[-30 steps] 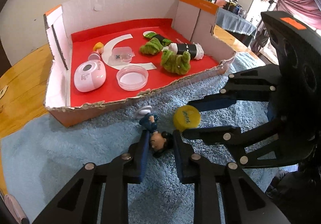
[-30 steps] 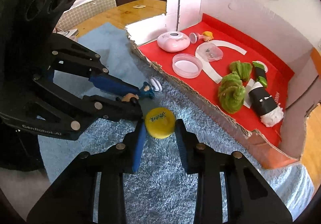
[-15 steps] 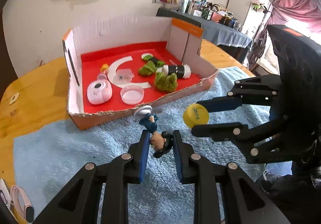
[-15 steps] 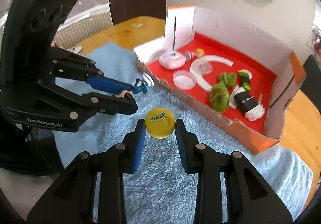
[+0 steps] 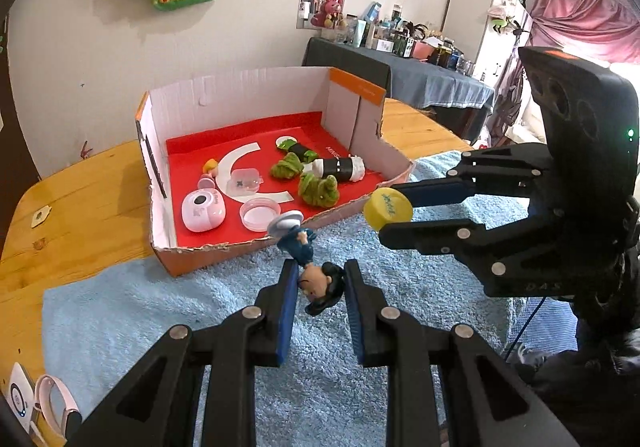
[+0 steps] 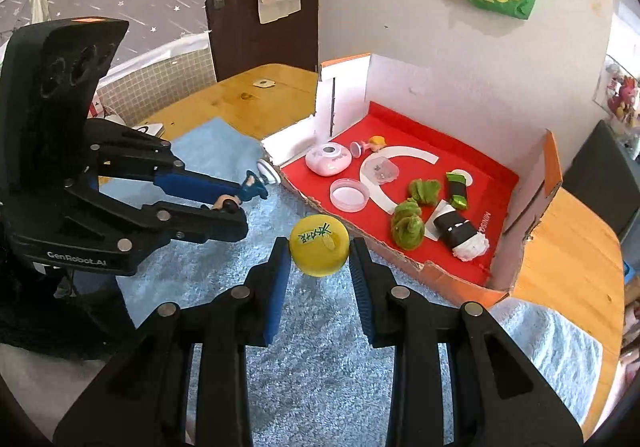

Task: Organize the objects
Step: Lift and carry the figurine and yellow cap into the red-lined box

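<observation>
A small figurine (image 5: pixel 316 279) is pinched head-first by the left gripper (image 5: pixel 320 287); a yellow cap (image 6: pixel 318 245) is clamped by the right gripper (image 6: pixel 320 259), both seemingly raised above the blue towel (image 5: pixel 160 319) beside the cardboard box (image 5: pixel 256 95).

— Can you see all of the little doll (image 5: pixel 316 279)?
— No. The left gripper (image 5: pixel 320 287) pinches its head, so the sides of the head are hidden. In the right camera only a bit of face and blue body pokes out.
— What does the yellow cap (image 6: pixel 319 245) say?
— It has green marks, but I can't read them. The right gripper (image 6: pixel 320 251) covers its edges.
— And the white watch (image 5: pixel 48 403) in the corner?
— The picture's edge cuts it off.
— What's on the far table (image 5: pixel 404 71)?
— Lots of bottles, too small to tell apart.
— The tiny thing (image 5: pixel 211 166) behind the pink toy (image 5: pixel 203 207)?
— Too small to tell.
</observation>
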Tool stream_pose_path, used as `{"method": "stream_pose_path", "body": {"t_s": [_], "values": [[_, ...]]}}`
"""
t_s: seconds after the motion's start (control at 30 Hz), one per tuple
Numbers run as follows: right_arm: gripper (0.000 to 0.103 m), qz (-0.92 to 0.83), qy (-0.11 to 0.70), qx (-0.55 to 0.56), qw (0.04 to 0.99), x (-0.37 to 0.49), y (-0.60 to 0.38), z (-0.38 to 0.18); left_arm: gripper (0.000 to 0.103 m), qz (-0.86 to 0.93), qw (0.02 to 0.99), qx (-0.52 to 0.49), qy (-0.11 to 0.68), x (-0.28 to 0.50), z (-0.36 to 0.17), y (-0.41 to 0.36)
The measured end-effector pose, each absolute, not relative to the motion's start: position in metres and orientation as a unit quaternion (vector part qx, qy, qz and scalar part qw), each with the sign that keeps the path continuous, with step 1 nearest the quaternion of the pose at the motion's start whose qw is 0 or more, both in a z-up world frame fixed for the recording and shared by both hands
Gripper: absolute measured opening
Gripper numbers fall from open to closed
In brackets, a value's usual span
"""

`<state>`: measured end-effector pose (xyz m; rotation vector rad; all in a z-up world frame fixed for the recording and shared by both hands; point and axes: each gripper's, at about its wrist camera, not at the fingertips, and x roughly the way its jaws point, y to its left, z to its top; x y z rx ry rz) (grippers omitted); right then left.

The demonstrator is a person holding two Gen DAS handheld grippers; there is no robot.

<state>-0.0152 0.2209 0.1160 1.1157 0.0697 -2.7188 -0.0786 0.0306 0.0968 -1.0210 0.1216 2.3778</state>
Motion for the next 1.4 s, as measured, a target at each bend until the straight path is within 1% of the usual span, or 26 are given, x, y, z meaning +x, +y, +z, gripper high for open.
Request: {"method": "stream_pose_path", "body": {"t_s": [0.33,0.63,0.83,1.0,1.2,1.4], "values": [[0.029,-0.922,0.019,0.374,0.097,-0.019,0.225,0.118,0.024,0.886,0.271,-0.375,0.042,-0.078,0.101,0.029],[0.029,-0.927,0.015,0.368,0.074,-0.042,0.24,0.133,0.024,0.895,0.263,-0.359,0.039,-0.102,0.12,0.032],[0.029,-0.917,0.016,0.397,0.042,-0.079,0.26,0.139,0.024,0.892,0.261,-0.365,0.051,-0.142,0.129,0.039],[0.029,-0.902,0.007,0.432,0.026,-0.118,0.279,0.136,0.024,0.88,0.266,-0.39,0.049,-0.189,0.128,0.045],[0.029,-0.881,0.002,0.473,0.013,-0.159,0.296,0.121,0.024,0.863,0.26,-0.432,0.046,-0.248,0.113,0.052],[0.029,-0.86,-0.001,0.51,0.012,-0.19,0.304,0.099,0.024,0.85,0.249,-0.463,0.044,-0.288,0.095,0.056]]}}
